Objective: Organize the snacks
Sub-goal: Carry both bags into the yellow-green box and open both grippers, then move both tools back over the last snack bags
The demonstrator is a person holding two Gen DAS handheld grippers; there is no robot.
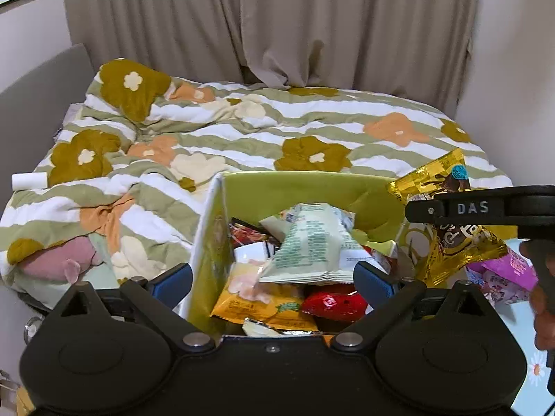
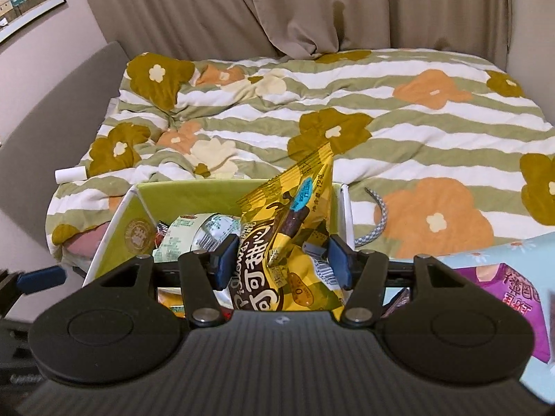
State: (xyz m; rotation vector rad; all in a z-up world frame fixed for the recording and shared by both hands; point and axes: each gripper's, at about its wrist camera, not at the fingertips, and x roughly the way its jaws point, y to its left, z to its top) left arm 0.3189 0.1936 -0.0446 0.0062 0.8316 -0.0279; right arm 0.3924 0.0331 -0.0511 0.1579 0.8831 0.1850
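Observation:
An open green box (image 1: 305, 187) holds several snack packets, with a pale green packet (image 1: 308, 242) on top, a yellow one (image 1: 256, 298) and a red one (image 1: 333, 303) below. My left gripper (image 1: 274, 279) is open, its fingers astride the box's left wall and contents. My right gripper (image 2: 281, 260) is shut on a gold and brown chocolate snack packet (image 2: 291, 242), held above the box's right side (image 2: 341, 208). The packet also shows in the left wrist view (image 1: 447, 235) under the right gripper's arm.
A purple snack packet (image 1: 503, 270) lies right of the box on a light blue flowered surface (image 2: 534, 253). Behind is a bed with a flowered quilt (image 1: 277, 131), a white tube (image 1: 29, 180), a braided cable (image 2: 378, 222) and curtains.

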